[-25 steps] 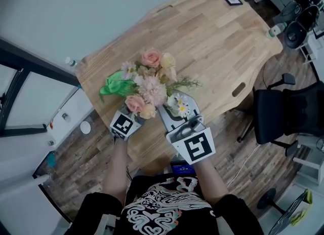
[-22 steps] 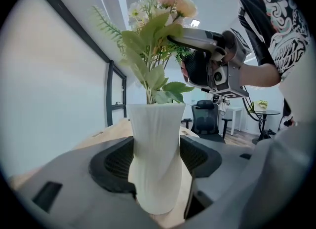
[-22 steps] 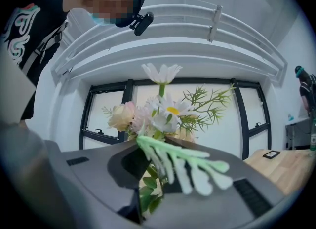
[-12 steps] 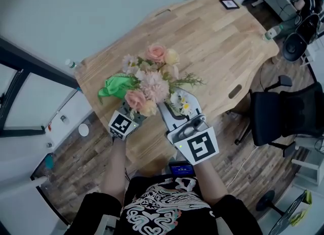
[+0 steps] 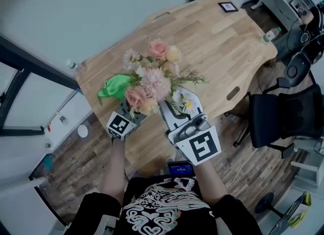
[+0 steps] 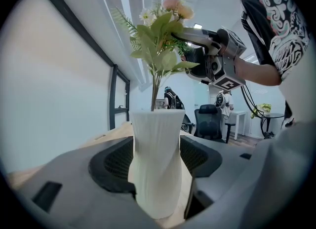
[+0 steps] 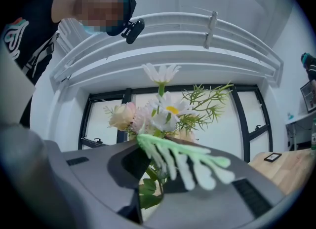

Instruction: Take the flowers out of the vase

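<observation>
right claw (image 7: 150, 171), pinched narrow on the stems (image 6: 154, 92), is raising the flowers (image 5: 152, 79) higher than a second ago, left claw (image 6: 157, 178) is gripping the vase (image 6: 155, 139) wide on the table (image 5: 217, 31), stems not yet clear.

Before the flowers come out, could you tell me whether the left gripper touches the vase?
Touching. The left gripper view shows the left gripper closed on the vase, a pad against each side.

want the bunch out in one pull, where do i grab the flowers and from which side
Grip the flowers by their bundled stems, between the leaves and the vase mouth, coming level from the side. The stems stand upright and narrow; the blooms are wide and soft.
</observation>
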`<state>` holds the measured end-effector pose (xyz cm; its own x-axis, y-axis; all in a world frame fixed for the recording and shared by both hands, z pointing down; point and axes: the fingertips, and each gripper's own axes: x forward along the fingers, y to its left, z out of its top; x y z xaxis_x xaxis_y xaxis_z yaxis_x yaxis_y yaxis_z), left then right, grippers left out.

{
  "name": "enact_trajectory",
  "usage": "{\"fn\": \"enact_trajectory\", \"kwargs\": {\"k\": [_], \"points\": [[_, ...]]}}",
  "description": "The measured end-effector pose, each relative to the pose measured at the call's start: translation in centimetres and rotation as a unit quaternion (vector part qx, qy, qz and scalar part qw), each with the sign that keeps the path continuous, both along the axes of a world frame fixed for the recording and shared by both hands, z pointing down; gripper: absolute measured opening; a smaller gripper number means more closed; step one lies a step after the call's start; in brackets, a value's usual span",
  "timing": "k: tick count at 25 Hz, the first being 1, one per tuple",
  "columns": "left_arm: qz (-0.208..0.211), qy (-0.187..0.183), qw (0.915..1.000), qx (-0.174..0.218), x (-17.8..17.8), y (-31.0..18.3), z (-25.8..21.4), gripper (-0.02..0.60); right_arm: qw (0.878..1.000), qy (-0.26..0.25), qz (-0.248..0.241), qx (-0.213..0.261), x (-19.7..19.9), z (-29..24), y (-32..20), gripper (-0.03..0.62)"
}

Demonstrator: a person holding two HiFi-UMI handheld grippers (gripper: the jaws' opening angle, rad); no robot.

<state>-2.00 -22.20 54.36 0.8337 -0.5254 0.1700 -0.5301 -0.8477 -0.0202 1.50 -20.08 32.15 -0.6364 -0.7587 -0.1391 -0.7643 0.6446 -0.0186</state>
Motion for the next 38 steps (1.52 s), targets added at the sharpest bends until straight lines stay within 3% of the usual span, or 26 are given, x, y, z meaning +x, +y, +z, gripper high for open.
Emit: {"fn": "enact_trajectory", "kwargs": {"k": [16,31,32,34,38], "points": [[-0.028,-0.010,0.9994,0.015,-1.6,1.7,-2.0,0.301,0.998,-0.017,-0.007,0.052,1.1,-4.3,1.9,0.062],[-0.079,0.027,0.9960,0.031,-3.5,4.7,-6.4,0.297,0.997,-0.005,-0.017,0.078,2.1,-6.6,5.2,0.063],[-0.082,0.024,0.9958,0.034,-3.6,4.8,-6.7,0.237,0.997,-0.008,-0.019,0.078,2.1,-6.8,5.4,0.062],[-0.090,0.015,0.9951,0.038,-3.8,5.1,-7.0,0.198,0.997,-0.012,-0.021,0.079,2.2,-7.0,5.8,0.063],[-0.108,-0.008,0.9932,0.044,-4.2,5.6,-7.3,0.003,0.997,-0.010,-0.019,0.080,2.6,-7.1,6.5,0.062]]}}
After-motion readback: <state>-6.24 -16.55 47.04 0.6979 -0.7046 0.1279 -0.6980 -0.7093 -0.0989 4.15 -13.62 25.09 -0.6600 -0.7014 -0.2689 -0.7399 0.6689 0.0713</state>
